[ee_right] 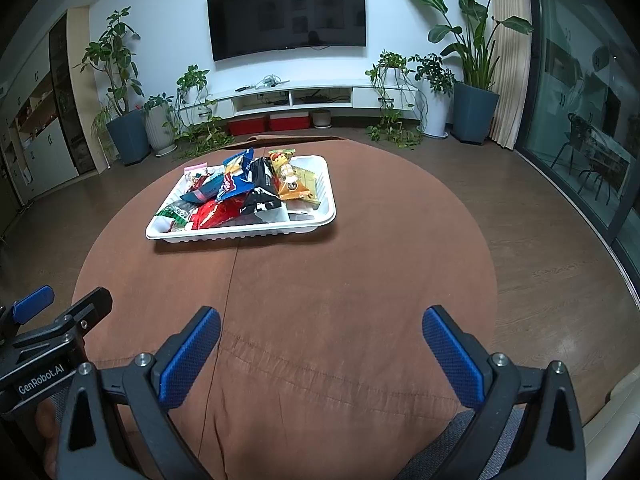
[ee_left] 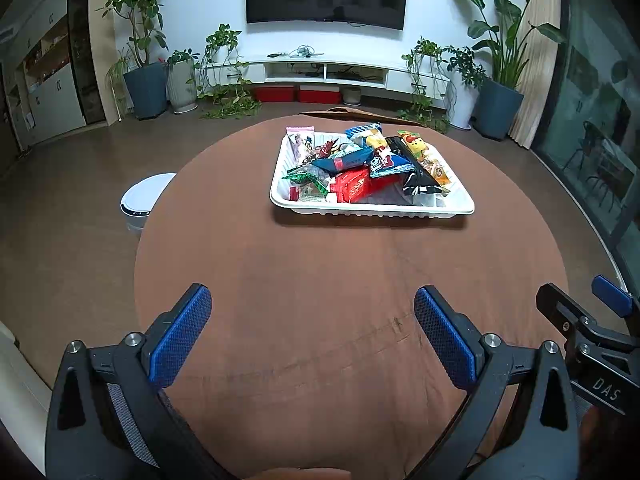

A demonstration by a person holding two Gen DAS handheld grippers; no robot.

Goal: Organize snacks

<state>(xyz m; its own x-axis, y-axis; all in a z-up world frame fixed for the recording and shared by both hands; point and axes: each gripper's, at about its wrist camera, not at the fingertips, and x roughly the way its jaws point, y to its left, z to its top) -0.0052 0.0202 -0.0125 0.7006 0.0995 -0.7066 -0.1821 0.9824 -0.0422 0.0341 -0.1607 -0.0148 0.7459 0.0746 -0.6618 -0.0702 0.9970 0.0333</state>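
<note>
A white ribbed tray (ee_left: 372,209) (ee_right: 240,236) sits on the far half of a round table under a brown cloth (ee_left: 320,280) (ee_right: 320,280). Several snack packets are heaped in it: a red pack (ee_left: 352,186) (ee_right: 214,213), a black pack (ee_left: 418,178) (ee_right: 262,188), a blue pack (ee_left: 386,162) (ee_right: 234,182), a yellow pack (ee_left: 420,148) (ee_right: 290,178) and a pink-topped one (ee_left: 301,140). My left gripper (ee_left: 312,308) hovers open over the near cloth, well short of the tray. My right gripper (ee_right: 322,328) hangs open beside it, with nothing between its fingers.
A white robot vacuum (ee_left: 140,200) stands on the wooden floor left of the table. Potted plants (ee_left: 144,76) (ee_right: 476,108), a low white TV cabinet (ee_left: 328,70) and a wall TV (ee_right: 288,12) line the back. Glass doors (ee_right: 580,120) run along the right.
</note>
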